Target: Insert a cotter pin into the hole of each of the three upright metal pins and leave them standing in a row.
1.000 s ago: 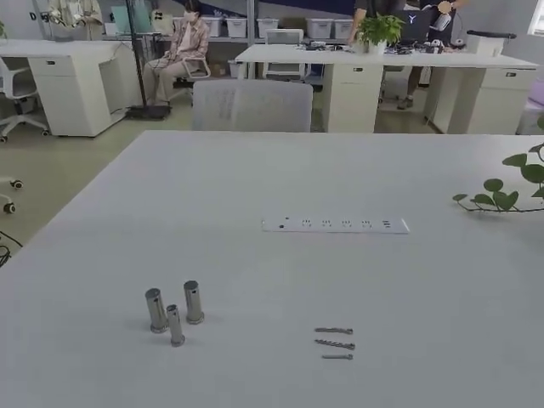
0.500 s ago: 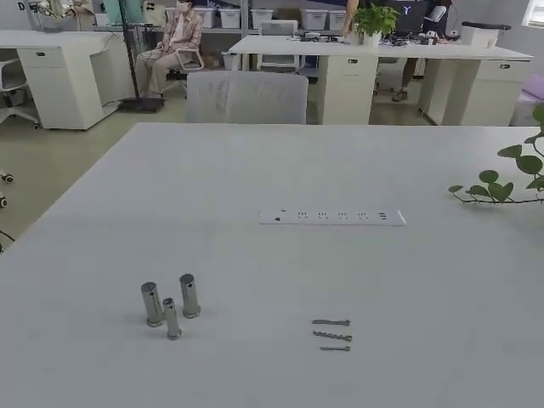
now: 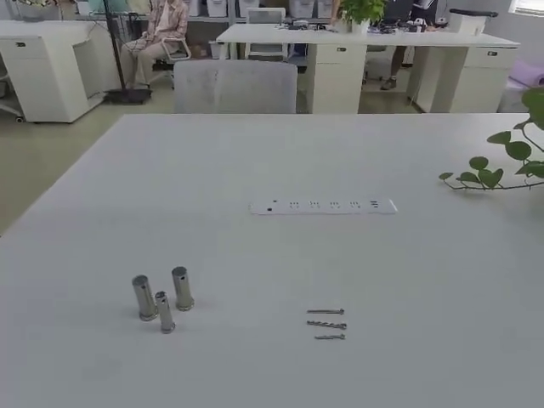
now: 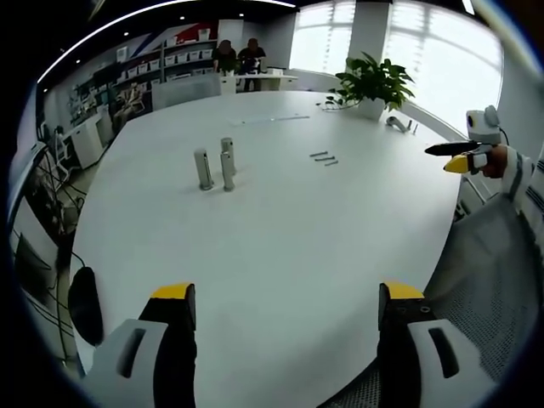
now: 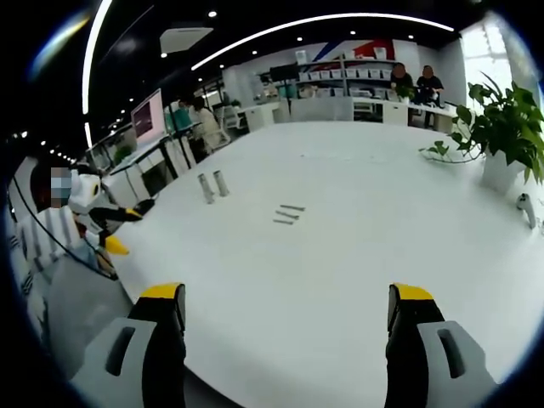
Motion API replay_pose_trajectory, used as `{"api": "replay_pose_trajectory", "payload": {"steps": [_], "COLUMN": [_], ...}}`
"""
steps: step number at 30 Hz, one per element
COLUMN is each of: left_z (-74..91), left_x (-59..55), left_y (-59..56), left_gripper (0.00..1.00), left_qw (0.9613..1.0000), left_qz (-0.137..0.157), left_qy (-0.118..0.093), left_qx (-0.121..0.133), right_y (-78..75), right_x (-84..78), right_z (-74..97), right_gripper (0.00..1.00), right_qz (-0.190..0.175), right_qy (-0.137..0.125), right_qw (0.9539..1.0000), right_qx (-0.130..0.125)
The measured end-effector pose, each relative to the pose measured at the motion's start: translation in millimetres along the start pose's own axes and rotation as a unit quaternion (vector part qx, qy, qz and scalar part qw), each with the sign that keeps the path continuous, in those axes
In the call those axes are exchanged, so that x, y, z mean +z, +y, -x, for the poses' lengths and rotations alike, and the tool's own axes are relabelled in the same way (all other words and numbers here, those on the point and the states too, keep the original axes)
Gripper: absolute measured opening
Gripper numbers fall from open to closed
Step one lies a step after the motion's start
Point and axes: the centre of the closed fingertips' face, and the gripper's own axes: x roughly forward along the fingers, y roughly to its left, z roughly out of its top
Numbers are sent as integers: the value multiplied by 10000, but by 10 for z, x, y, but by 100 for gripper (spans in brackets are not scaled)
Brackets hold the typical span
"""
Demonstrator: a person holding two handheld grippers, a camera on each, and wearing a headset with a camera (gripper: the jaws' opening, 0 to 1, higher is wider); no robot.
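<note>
Head view: three metal pins (image 3: 161, 299) upright, clustered on white table (image 3: 340, 153) | three cotter pins (image 3: 327, 324) flat, well apart from them | left gripper (image 4: 286, 292) spread wide, empty | right gripper (image 5: 286, 293) likewise

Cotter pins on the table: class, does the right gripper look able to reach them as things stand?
Probably yes. The right gripper is open, and the cotter pins lie on bare table ahead of it with nothing between; the metal pins stand apart.
</note>
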Motion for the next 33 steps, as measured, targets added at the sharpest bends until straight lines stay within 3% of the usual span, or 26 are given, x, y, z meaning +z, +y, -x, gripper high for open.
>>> {"api": "replay_pose_trajectory", "payload": {"steps": [4,6,11,19,25,31,33], "left_z": [-62,-91,-172,-315,-439,-523,-530], "left_x": [52,137,224,365,539,639,707], "left_y": [44,57,115,77,157,252,295], "left_gripper": [87,83,83,80,73,66,65], "left_qw": [10000,9996,9995,9988,9979,9977,9967], "left_qz": [-13,-124,-42,34,-11,-28,30], "left_qy": [-17,-235,-313,-446,-622,-662,-803], "left_qx": [-28,-41,-25,-217,-152,-116,-73], "right_y": [22,29,41,82,93,117,121], "right_x": [-2,-12,-13,1,-37,-52,-55], "right_z": [-7,-10,-20,-4,2,15,19], "right_gripper": [100,100,100,100,100,100,100], "right_qz": [-20,-21,-7,24,5,-38,-59], "right_qy": [-1,23,36,67,110,120,120], "right_qw": [10000,10000,10000,10000,9999,9999,9999], "right_qx": [13,15,19,14,-1,-20,-44]}}
